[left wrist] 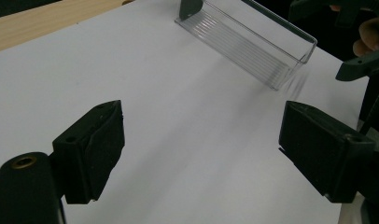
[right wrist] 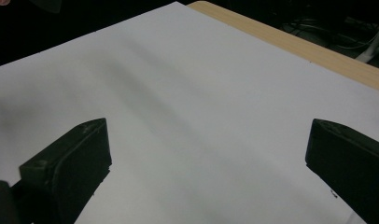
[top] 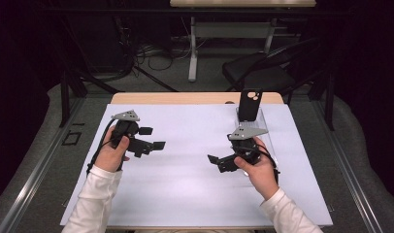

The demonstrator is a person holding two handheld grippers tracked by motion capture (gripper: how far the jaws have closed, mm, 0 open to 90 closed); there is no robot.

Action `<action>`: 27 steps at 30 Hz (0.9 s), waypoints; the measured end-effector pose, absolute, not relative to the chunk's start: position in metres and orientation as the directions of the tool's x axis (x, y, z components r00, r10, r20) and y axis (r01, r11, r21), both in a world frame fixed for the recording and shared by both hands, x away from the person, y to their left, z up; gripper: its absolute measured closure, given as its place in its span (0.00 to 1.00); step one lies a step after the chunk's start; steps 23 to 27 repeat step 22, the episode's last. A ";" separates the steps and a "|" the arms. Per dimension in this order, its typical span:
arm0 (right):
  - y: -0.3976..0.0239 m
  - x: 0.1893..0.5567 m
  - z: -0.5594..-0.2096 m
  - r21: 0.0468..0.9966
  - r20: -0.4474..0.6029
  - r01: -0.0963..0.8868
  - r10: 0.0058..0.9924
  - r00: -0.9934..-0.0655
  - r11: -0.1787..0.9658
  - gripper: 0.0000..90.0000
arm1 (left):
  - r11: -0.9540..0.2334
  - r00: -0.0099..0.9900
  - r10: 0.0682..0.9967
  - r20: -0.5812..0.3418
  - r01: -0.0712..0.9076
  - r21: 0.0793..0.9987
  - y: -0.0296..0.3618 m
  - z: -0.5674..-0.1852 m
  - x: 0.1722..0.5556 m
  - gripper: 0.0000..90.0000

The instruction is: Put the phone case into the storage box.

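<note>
I hold my left gripper and right gripper wide apart and empty above the white surface; the clear tray with the phone case sits just beyond my right gripper.

You are sitting in what is looking like a lab or recording studio: black curtains are closing in both sides, loose black cables are trailing over the grey carpet, a white-legged desk is standing behind, and a white sheet is covering your light wooden table.
</note>
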State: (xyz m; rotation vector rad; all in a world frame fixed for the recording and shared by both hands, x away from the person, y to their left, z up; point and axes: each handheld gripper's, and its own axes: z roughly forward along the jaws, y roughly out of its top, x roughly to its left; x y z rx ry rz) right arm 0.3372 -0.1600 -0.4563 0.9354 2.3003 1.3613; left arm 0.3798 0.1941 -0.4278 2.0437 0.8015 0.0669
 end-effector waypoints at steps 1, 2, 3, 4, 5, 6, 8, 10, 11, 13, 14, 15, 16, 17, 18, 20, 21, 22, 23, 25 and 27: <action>-0.160 0.336 -0.459 0.863 0.069 0.382 0.672 -0.737 0.331 0.00 | -0.374 0.788 0.562 -0.251 0.512 0.773 0.194 -0.428 0.380 0.16; -0.160 0.336 -0.462 0.863 0.070 0.383 0.674 -0.736 0.329 0.00 | -0.377 0.789 0.562 -0.249 0.512 0.772 0.194 -0.428 0.380 0.16; -0.160 0.335 -0.464 0.864 0.072 0.384 0.674 -0.735 0.327 0.00 | -0.377 0.789 0.562 -0.249 0.512 0.772 0.194 -0.428 0.380 0.16; -0.159 0.334 -0.466 0.863 0.077 0.388 0.675 -0.734 0.323 0.00 | -0.377 0.789 0.561 -0.249 0.512 0.772 0.194 -0.428 0.380 0.16; -0.159 0.334 -0.469 0.860 0.078 0.391 0.673 -0.735 0.327 0.00 | -0.378 0.789 0.561 -0.248 0.512 0.771 0.194 -0.428 0.380 0.16; -0.159 0.333 -0.472 0.858 0.078 0.393 0.673 -0.735 0.331 0.00 | -0.380 0.789 0.562 -0.247 0.512 0.770 0.193 -0.428 0.380 0.16; -0.158 0.332 -0.476 0.853 0.079 0.399 0.672 -0.736 0.337 0.00 | -0.380 0.790 0.562 -0.247 0.512 0.771 0.193 -0.428 0.380 0.16; -0.157 0.331 -0.480 0.851 0.090 0.406 0.671 -0.736 0.332 0.00 | -0.380 0.789 0.562 -0.248 0.512 0.770 0.193 -0.428 0.380 0.16; -0.157 0.331 -0.481 0.850 0.094 0.409 0.668 -0.738 0.332 0.00 | -0.378 0.789 0.562 -0.249 0.513 0.770 0.193 -0.429 0.380 0.16; -0.156 0.330 -0.484 0.848 0.099 0.412 0.665 -0.741 0.332 0.00 | -0.379 0.789 0.561 -0.249 0.513 0.770 0.192 -0.429 0.380 0.16; -0.156 0.329 -0.485 0.848 0.099 0.412 0.663 -0.742 0.334 0.00 | -0.381 0.790 0.560 -0.249 0.513 0.770 0.192 -0.429 0.380 0.16; -0.156 0.329 -0.485 0.848 0.101 0.411 0.661 -0.743 0.333 0.00 | -0.380 0.790 0.561 -0.249 0.513 0.769 0.192 -0.429 0.380 0.16; -0.156 0.329 -0.486 0.849 0.098 0.408 0.659 -0.746 0.336 0.00 | -0.381 0.789 0.561 -0.249 0.514 0.769 0.192 -0.429 0.380 0.16; -0.156 0.328 -0.486 0.849 0.097 0.407 0.659 -0.746 0.336 0.00 | -0.381 0.789 0.561 -0.249 0.513 0.769 0.192 -0.429 0.380 0.16; -0.156 0.328 -0.486 0.849 0.097 0.407 0.659 -0.746 0.337 0.00 | -0.381 0.789 0.562 -0.248 0.513 0.770 0.192 -0.429 0.380 0.16; -0.156 0.328 -0.486 0.850 0.097 0.405 0.656 -0.748 0.336 0.00 | -0.380 0.789 0.562 -0.248 0.512 0.770 0.192 -0.429 0.380 0.16; -0.156 0.327 -0.486 0.850 0.098 0.405 0.654 -0.750 0.337 0.00 | -0.379 0.790 0.561 -0.248 0.512 0.771 0.192 -0.429 0.380 0.16; -0.156 0.327 -0.486 0.851 0.098 0.404 0.654 -0.750 0.336 0.00 | -0.380 0.791 0.560 -0.247 0.510 0.771 0.192 -0.429 0.380 0.16; -0.156 0.327 -0.486 0.851 0.098 0.404 0.654 -0.750 0.336 0.00 | -0.380 0.791 0.560 -0.247 0.510 0.771 0.192 -0.429 0.380 0.16; -0.156 0.327 -0.486 0.851 0.098 0.404 0.654 -0.750 0.336 0.00 | -0.380 0.791 0.560 -0.247 0.510 0.771 0.192 -0.429 0.380 0.16; -0.156 0.327 -0.486 0.851 0.098 0.404 0.654 -0.750 0.336 0.00 | -0.380 0.791 0.560 -0.247 0.510 0.771 0.192 -0.429 0.380 0.16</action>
